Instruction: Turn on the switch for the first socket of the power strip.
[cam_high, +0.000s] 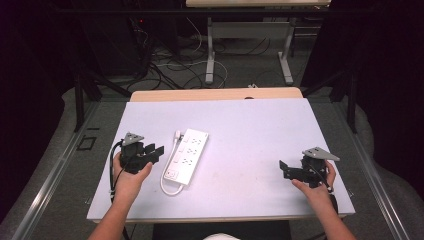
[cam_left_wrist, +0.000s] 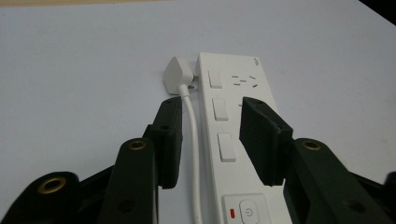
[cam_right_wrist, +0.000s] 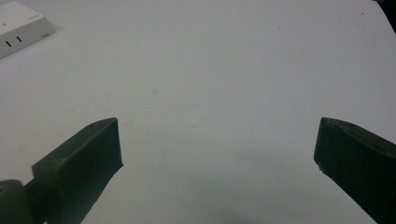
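While both grippers idle near the front edge, nothing is gripped yet. Largest first: white table, bare apart from one item. White power strip lies flat left of centre, long axis running away from the person, cord looping off its near end and back along its left side to the plug, which lies just beside the far end. Left gripper sits just left of the strip, jaws parted and empty; in the left gripper view they straddle the cord and the strip's switch column, not touching that I can tell. Right gripper is well apart on the right, jaws wide, nothing between them.

Risks, my read: left jaws closing here pinch the cord instead of the body, or press a rocker switch. Strip is light on a smooth top, so a one-sided push skids or rotates it. Plug prongs could snag when dragged
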